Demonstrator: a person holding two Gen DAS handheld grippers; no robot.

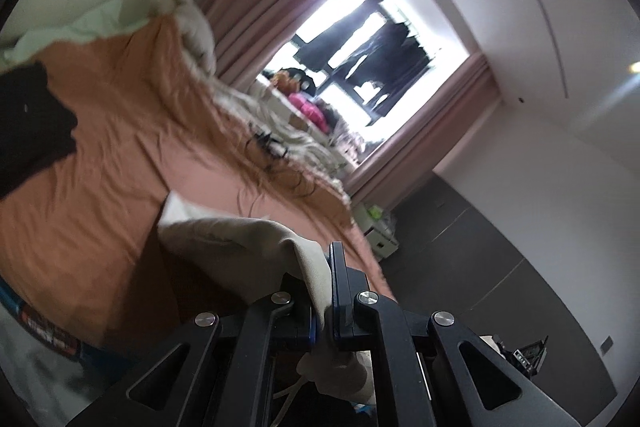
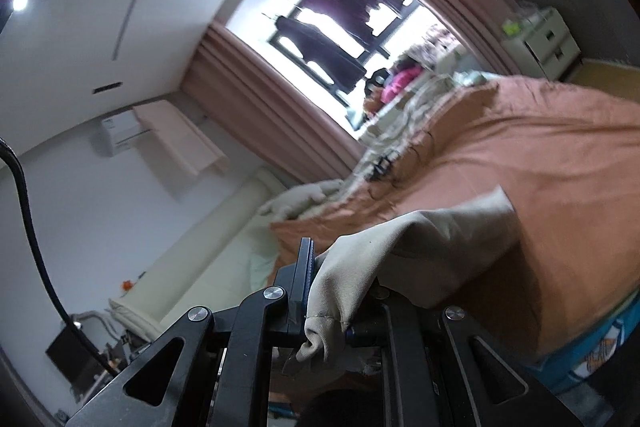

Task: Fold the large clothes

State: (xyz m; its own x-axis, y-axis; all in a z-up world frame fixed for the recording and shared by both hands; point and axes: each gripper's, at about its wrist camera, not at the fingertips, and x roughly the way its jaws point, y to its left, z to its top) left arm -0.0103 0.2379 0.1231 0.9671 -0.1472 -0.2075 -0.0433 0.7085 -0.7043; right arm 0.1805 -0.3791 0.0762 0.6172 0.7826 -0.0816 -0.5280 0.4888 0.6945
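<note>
A beige garment (image 1: 240, 239) hangs lifted above a bed with an orange-brown cover (image 1: 120, 131). My left gripper (image 1: 322, 267) is shut on one edge of the beige garment, cloth pinched between its dark pads. In the right wrist view my right gripper (image 2: 320, 267) is shut on another edge of the same beige garment (image 2: 420, 231), which stretches to the right over the orange bed cover (image 2: 540, 155). Both views are tilted and blurred by motion.
A black garment (image 1: 28, 123) lies on the bed at the left. Crumpled pale bedding (image 1: 280, 131) and a black cable lie along the far side. A window with pink curtains (image 2: 248, 99) and hanging dark clothes is behind. A white drawer unit (image 2: 544, 39) stands by the bed.
</note>
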